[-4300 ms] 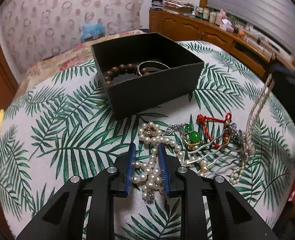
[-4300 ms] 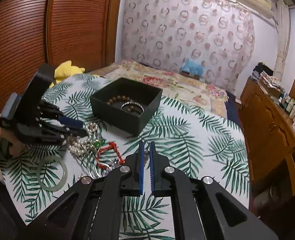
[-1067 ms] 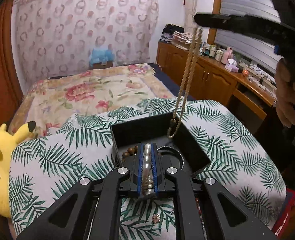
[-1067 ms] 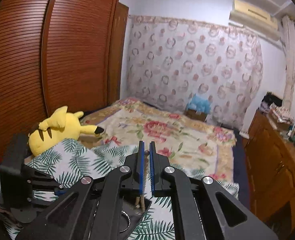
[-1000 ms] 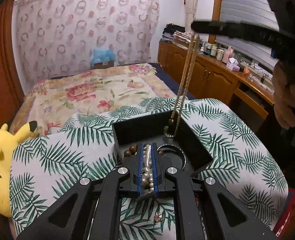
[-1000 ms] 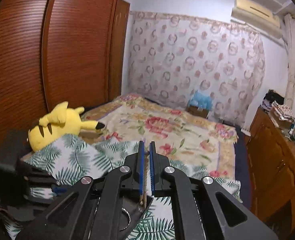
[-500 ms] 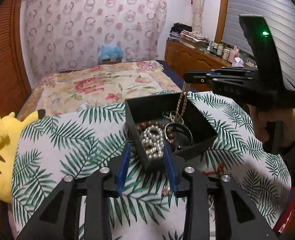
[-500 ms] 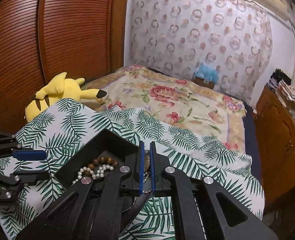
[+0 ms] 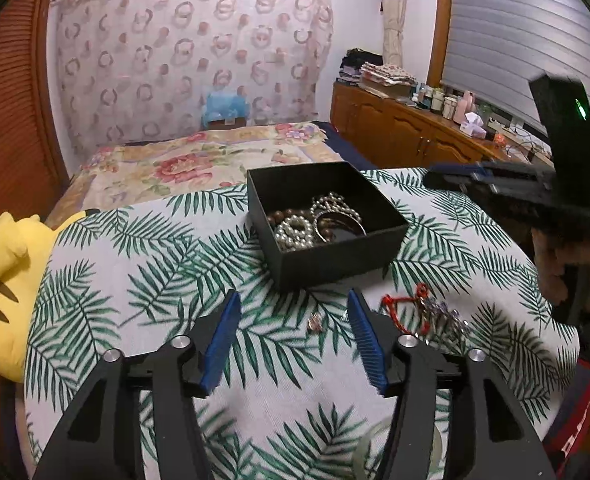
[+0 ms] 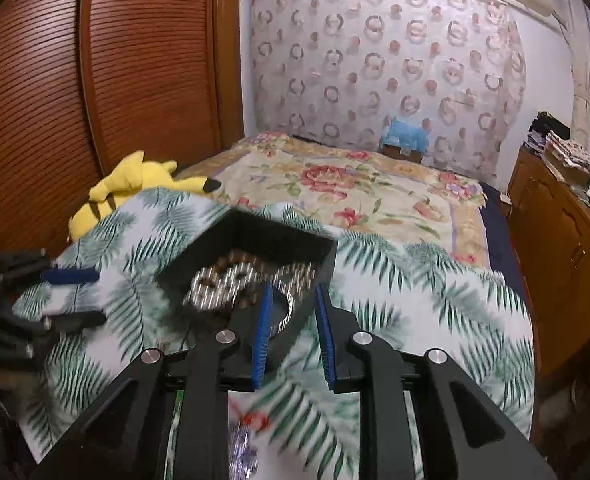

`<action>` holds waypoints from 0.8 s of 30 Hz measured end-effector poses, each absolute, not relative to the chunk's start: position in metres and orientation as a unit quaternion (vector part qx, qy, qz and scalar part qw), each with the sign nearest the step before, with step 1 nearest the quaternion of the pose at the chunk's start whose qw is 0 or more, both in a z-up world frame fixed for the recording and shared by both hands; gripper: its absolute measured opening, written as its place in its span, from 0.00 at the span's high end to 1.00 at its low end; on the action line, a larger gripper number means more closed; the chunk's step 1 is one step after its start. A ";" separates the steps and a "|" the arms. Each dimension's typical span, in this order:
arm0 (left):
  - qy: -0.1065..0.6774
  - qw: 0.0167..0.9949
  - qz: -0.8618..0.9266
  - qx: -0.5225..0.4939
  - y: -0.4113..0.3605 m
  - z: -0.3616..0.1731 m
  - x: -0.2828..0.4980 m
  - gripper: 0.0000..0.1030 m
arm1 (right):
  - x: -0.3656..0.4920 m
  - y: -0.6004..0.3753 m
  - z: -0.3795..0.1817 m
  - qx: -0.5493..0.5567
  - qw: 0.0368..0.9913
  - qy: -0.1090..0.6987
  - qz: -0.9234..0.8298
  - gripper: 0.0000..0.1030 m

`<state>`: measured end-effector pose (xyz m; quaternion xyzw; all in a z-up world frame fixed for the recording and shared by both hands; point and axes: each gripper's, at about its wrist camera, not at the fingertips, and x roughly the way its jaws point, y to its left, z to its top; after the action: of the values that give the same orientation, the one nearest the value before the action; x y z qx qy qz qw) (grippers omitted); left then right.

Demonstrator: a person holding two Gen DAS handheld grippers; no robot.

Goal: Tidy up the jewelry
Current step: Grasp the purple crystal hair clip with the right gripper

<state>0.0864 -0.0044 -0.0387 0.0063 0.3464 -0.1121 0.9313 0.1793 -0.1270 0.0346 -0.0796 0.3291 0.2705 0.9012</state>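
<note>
A black box [image 9: 335, 256] stands on the palm-leaf cloth. In it lie a white pearl string [image 9: 293, 232], brown beads [image 9: 281, 214], a chain [image 9: 331, 202] and a bangle. My left gripper [image 9: 293, 332] is open and empty, just in front of the box. A small charm [image 9: 315, 322] lies between its fingers on the cloth. A red cord bracelet [image 9: 405, 304] and a sparkly piece [image 9: 443, 316] lie to its right. My right gripper [image 10: 291, 334] is open and empty above the box's near corner [image 10: 255, 240]; it also shows in the left wrist view [image 9: 507, 190].
A pale green bangle [image 9: 369, 444] lies at the near edge under my left gripper. A yellow plush toy [image 9: 3, 280] sits at the left edge of the cloth. A bed [image 10: 355, 188] lies behind, wooden cabinets [image 9: 407, 136] to the right.
My left gripper let the pearl string drop into the box, opened wide and pulled back. My right gripper released the chain into the box and opened.
</note>
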 end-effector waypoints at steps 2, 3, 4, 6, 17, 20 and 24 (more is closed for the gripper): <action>0.344 0.932 -0.112 0.006 -0.006 -0.039 0.078 0.41 | 0.165 -0.132 0.028 -0.079 0.900 0.333 0.269 0.77; 0.344 0.932 -0.112 0.006 -0.007 -0.039 0.075 0.41 | 0.156 -0.135 0.024 -0.079 0.900 0.336 0.267 0.77; 0.343 0.933 -0.111 0.007 -0.007 -0.039 0.070 0.40 | 0.149 -0.137 0.020 -0.078 0.899 0.340 0.266 0.77; 0.342 0.933 -0.108 0.012 -0.009 -0.040 0.064 0.39 | 0.139 -0.140 0.014 -0.078 0.897 0.347 0.262 0.77; 0.360 0.927 -0.107 0.021 -0.011 -0.062 0.042 0.31 | 0.110 -0.136 -0.023 -0.071 0.872 0.406 0.265 0.68; 0.365 0.924 -0.108 0.019 -0.011 -0.068 0.041 0.31 | 0.114 -0.132 -0.035 -0.071 0.861 0.428 0.264 0.68; 0.373 0.921 -0.111 0.019 -0.013 -0.075 0.040 0.31 | 0.119 -0.128 -0.043 -0.070 0.853 0.447 0.262 0.68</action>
<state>0.0405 -0.0132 -0.0745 0.0188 0.3726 -0.1106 0.9212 0.1195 -0.1279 -0.0429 -0.0699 0.4468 0.2617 0.8526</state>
